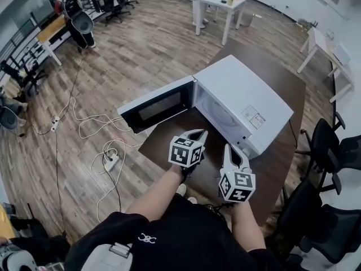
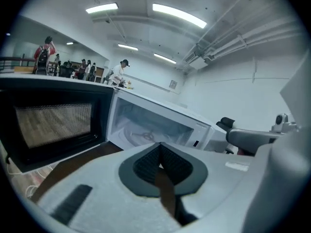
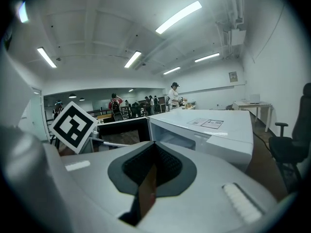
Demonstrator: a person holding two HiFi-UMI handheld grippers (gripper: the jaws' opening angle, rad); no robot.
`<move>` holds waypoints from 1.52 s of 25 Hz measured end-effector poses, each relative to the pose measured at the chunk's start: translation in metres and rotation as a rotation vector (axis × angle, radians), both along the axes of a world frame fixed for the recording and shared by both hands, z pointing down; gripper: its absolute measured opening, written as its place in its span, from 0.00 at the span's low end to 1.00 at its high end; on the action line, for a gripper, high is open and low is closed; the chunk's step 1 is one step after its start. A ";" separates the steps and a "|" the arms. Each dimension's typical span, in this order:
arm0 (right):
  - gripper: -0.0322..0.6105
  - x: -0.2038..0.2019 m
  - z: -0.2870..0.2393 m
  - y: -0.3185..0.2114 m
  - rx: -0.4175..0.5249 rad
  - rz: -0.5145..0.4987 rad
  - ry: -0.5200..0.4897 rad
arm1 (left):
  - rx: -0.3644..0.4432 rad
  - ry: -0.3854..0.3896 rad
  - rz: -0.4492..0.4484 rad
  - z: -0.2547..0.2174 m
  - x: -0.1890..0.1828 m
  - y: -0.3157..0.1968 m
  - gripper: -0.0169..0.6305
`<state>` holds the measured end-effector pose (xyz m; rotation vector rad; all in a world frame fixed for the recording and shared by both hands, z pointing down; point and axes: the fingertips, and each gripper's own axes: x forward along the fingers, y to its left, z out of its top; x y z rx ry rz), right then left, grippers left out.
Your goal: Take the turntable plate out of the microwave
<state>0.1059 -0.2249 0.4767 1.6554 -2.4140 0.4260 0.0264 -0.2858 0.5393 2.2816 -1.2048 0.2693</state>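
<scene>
Closing in on the round clear glass turntable plate, lying flat on the floor of the open white box-shaped microwave on the dark brown desk.

Hovering the left hand-held gripper and the right hand-held gripper just before the cavity, apart from the plate, both clenched tight on nothing. Judging the hazards: going in with jaws together like this, likely shoving the plate off its centre hub instead of grasping it. Pinching only the thin, slick rim, probably inviting a slip or tilt. Clipping the cavity's lip, or the dark-windowed door swung wide at the left. At worst, dropping the glass past the desk edge onto the wooden plank floor.
</scene>
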 end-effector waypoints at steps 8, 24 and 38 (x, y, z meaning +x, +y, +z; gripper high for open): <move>0.06 0.014 0.015 -0.009 -0.032 0.098 0.052 | -0.072 0.210 0.032 0.036 0.003 -0.046 0.06; 0.06 0.056 0.042 -0.005 -0.123 0.270 0.113 | -0.464 0.822 -0.121 0.110 0.010 -0.142 0.17; 0.06 0.074 0.062 0.002 -0.180 0.372 0.096 | -0.660 0.811 -0.203 0.150 0.023 -0.176 0.26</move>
